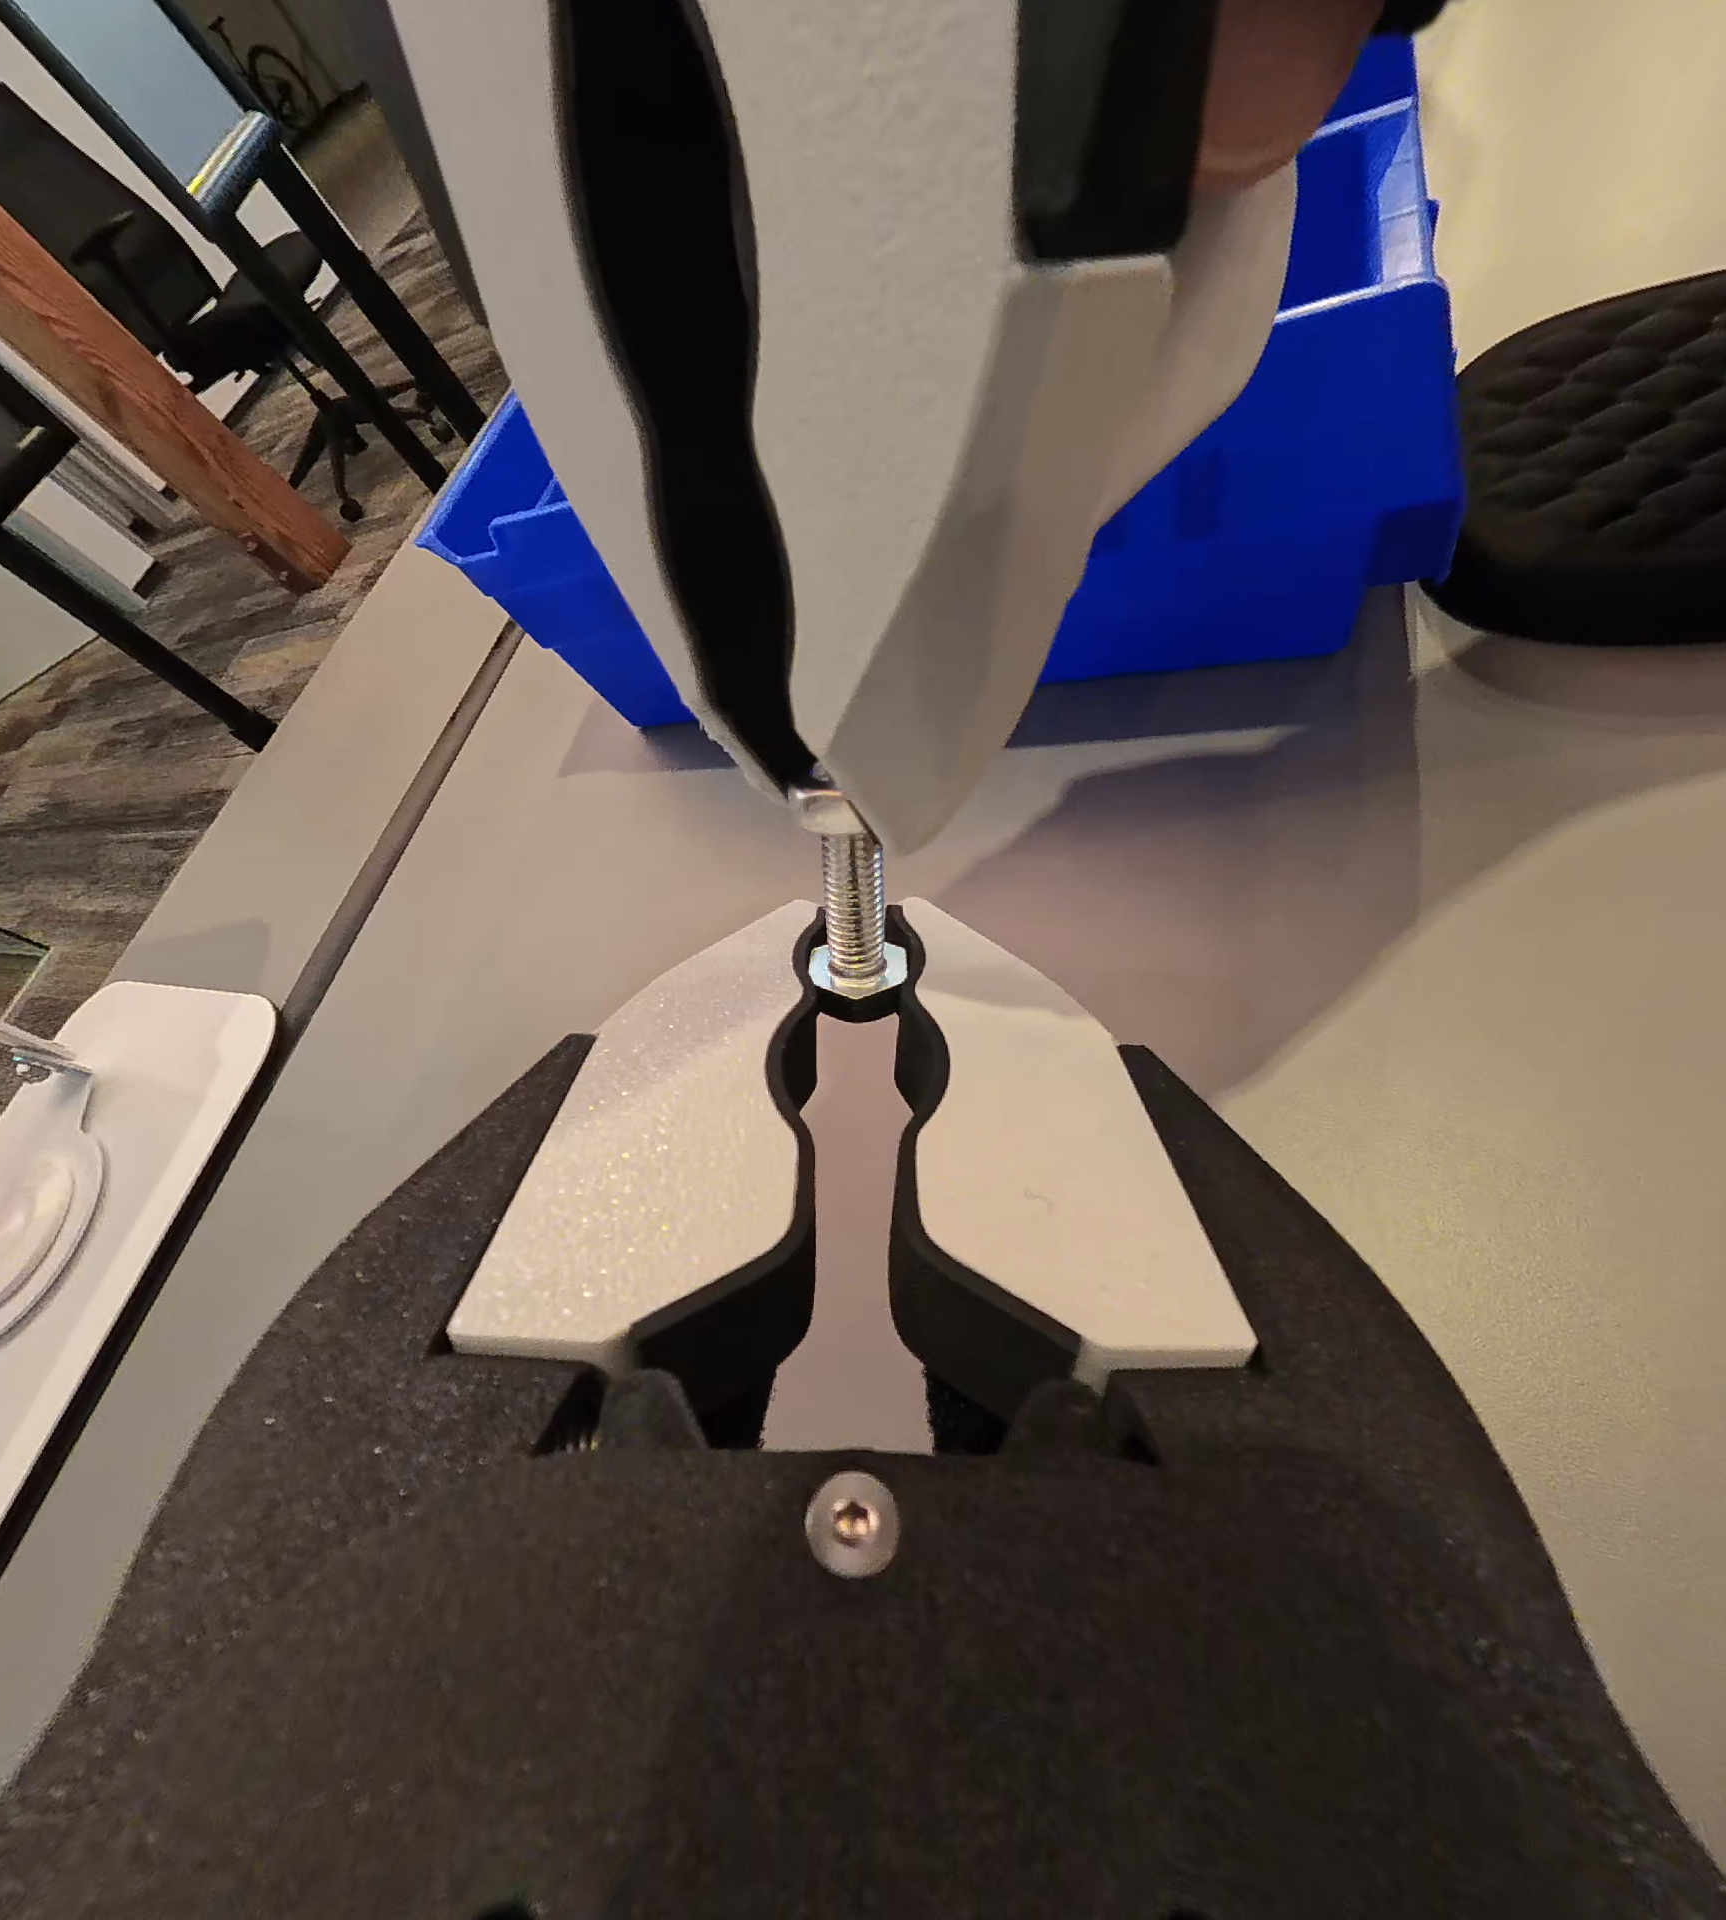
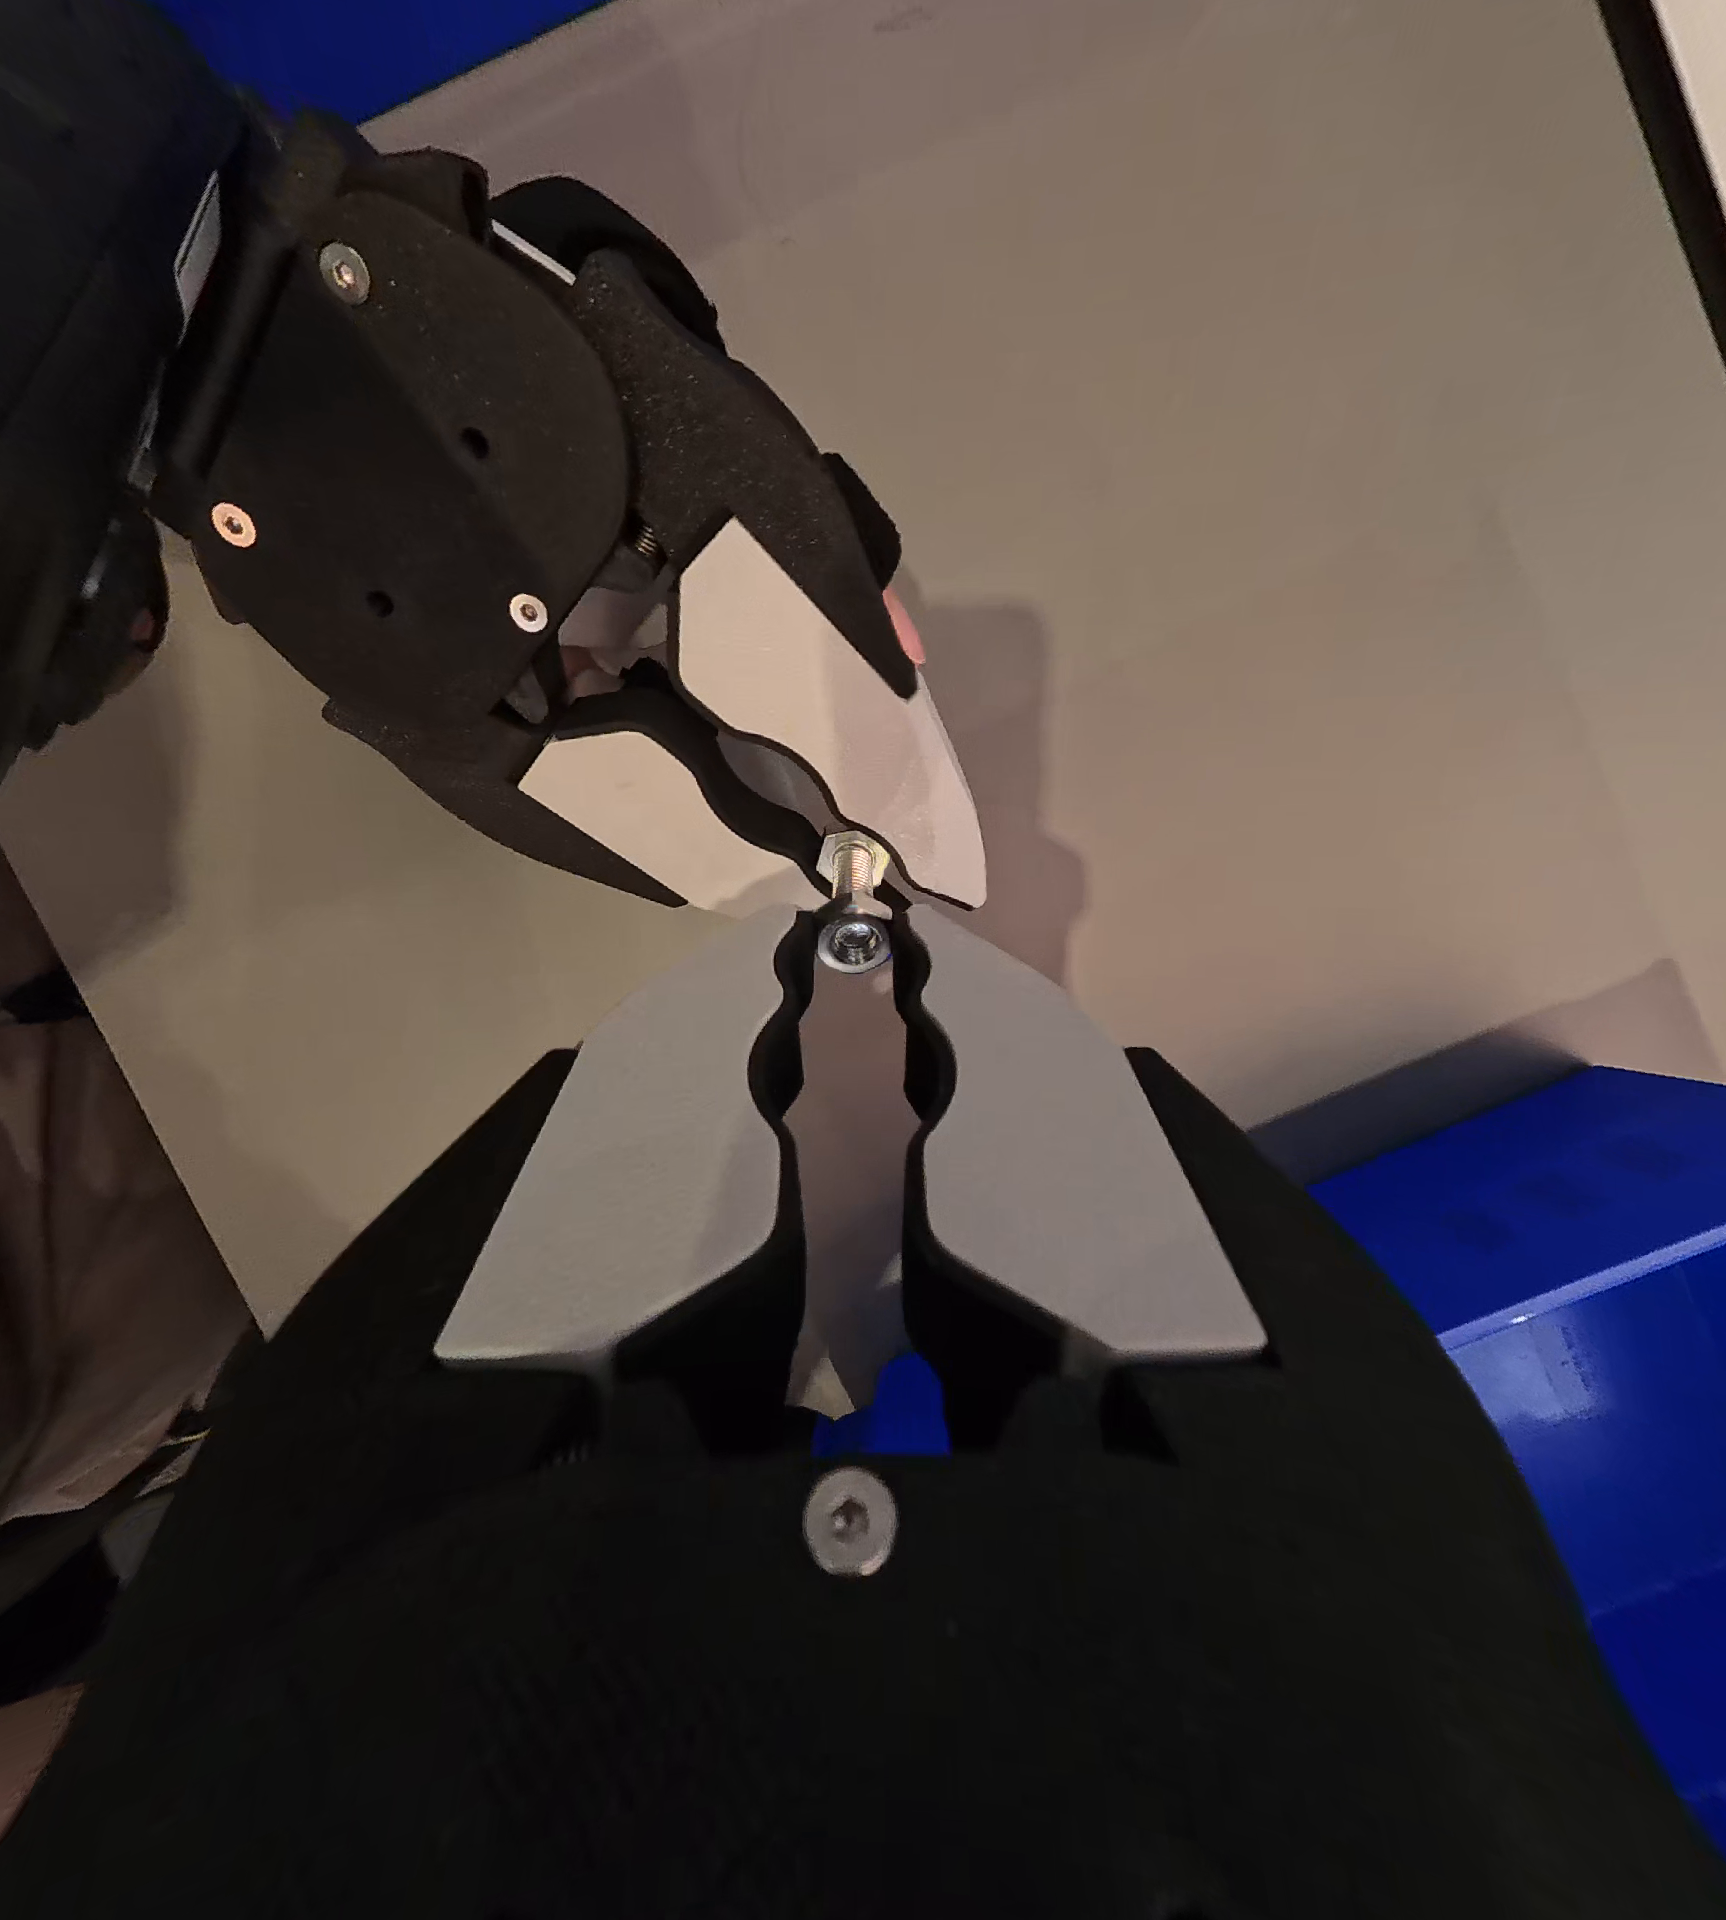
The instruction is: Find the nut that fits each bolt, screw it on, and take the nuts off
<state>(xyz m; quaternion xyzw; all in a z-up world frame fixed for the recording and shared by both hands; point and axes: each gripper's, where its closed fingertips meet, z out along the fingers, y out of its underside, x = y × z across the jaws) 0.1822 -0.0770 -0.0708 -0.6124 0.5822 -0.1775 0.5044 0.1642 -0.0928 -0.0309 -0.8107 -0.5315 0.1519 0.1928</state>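
Just in front of the blue bin [image 1: 1254, 582], above the grey table [image 1: 1461, 1247], the left gripper [image 1: 856, 971] pinches a hex nut [image 1: 817, 971] w/ the bolt [image 1: 843, 914] threaded through it; the right gripper [image 2: 851, 940] clamps the bolt's head, tips nearly touching

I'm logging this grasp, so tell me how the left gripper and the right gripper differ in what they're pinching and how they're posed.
The left gripper is shut on the nut, while the right gripper is shut on the bolt by its head. In the left wrist view, the left gripper lies roughly level above the table; the right gripper points steeply down from above. Both grip with just the tips of their fingers, and the nut is threaded on the bolt between them.
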